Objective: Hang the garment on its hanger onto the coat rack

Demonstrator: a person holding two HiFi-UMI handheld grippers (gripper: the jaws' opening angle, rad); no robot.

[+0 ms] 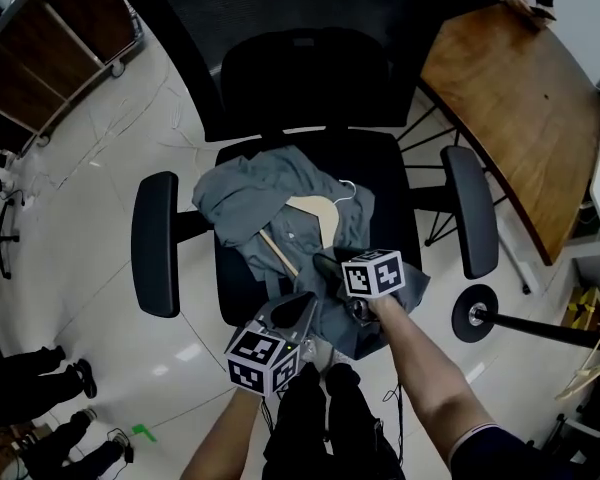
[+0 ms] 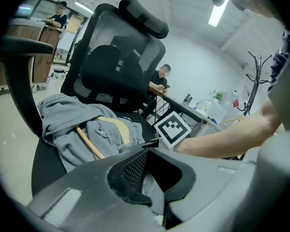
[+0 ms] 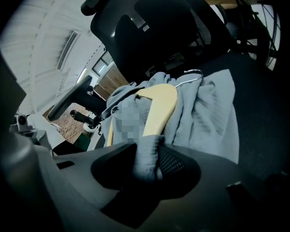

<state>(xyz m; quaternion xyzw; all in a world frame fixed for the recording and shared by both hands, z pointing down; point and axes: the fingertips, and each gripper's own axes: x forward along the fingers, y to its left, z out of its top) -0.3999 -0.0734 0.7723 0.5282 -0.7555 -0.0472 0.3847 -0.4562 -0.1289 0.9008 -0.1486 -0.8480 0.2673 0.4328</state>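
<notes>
Your chair (image 1: 385,183) is what holds everything: on its black seat lies the garment (image 1: 280,203), a soft grey cloth crumpled into folds, its front edge spilling over the seat's front rim. The hanger (image 1: 315,213) sits inside it, made of pale smooth wood with a curved shoulder, a straight lower bar and a thin metal hook lying towards the chair's mesh back.

Your right gripper (image 3: 150,161) is clenched on a bunched fold of the garment, which stands up between its ribbed pads. Your left gripper (image 2: 152,170) is released: its jaws stand apart at the seat's front edge, with a bit of grey cloth lying low in the gap.

The coat rack (image 1: 475,313), a round black base with a dark pole, stands on the glossy floor beside the chair's right armrest, apart from the garment.
</notes>
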